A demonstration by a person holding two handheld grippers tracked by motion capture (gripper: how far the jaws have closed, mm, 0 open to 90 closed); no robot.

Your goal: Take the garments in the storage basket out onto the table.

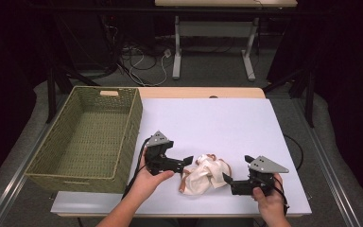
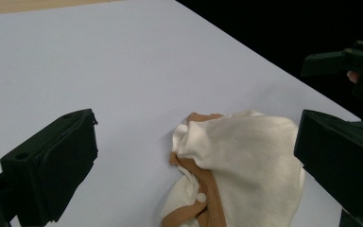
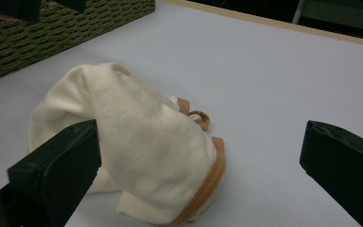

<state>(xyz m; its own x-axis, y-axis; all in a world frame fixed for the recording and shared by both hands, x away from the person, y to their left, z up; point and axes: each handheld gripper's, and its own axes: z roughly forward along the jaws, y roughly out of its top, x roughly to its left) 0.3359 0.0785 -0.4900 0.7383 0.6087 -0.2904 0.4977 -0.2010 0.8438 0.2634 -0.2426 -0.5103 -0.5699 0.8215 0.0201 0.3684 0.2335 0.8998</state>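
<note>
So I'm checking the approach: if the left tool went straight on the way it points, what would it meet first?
Most likely the crumpled cream cloth: it lies just ahead of the open left tool, slightly off toward one jaw. Depth is hard to judge, but nothing else sits between them on the white table.

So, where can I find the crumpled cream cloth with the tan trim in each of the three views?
High view: the cream cloth lies low and centre on the white table, between the left gripper and the right gripper.
Left gripper view: the cloth is at lower right, by the right-hand jaw.
Right gripper view: it is at lower left, partly behind the left-hand jaw.
Shared landmark: its tan trim.
</note>
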